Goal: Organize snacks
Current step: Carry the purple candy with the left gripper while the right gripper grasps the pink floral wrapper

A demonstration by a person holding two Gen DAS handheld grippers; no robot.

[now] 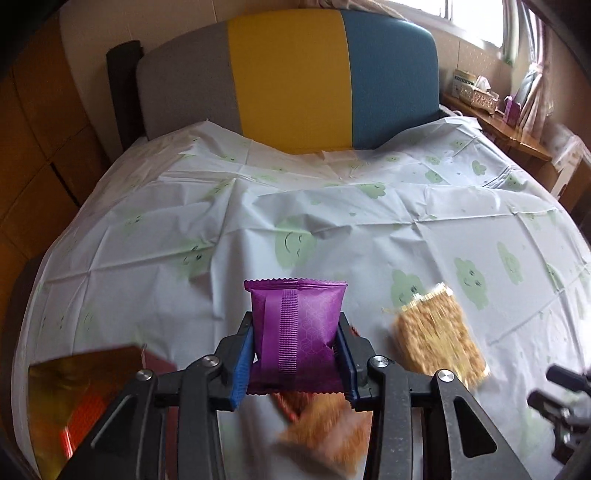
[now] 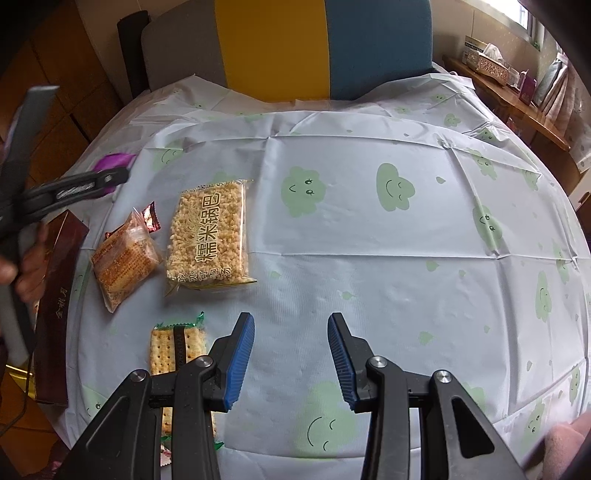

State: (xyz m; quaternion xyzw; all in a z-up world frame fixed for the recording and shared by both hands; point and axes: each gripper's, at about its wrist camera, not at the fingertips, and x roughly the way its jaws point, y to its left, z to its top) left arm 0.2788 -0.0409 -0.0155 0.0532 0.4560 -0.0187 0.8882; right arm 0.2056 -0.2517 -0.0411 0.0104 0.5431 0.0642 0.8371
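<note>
The left gripper [image 1: 295,354] clamps a purple snack packet [image 1: 297,325] between its blue pads [image 1: 242,363], holding it upright and clear of the tablecloth [image 1: 369,229]. The right gripper [image 2: 291,354] hangs over the cloth with its jaws spread wide and nothing between them.

Just to the right gripper's left lies a cracker packet [image 2: 177,343] with green ends, partly hidden behind the gripper's frame. Beyond it a long rice-cake bar [image 2: 208,236] in clear wrap lies flat, and just beside that, to the left, a smaller packet of brown biscuits [image 2: 123,260] sits tilted, its upper end touching or overlapping a dark red wrapper [image 2: 150,218]. A dark brown box [image 2: 55,314] lies along the table's left edge.

The right half of the cloth, printed with green smiling clouds [image 2: 395,186], lies open from the near edge to the far one. The cloth is creased in squares and drapes off the rounded table rim.

At the far edge stands a chair back [image 1: 291,77] in grey, yellow and blue panels. Farther right, a wooden sideboard [image 2: 517,103] carries a tissue box [image 2: 493,59] under a bright window [image 1: 476,18].

In the left wrist view the snacks under the gripper are blurred, and the box at lower left is only a smear of gold and red.
</note>
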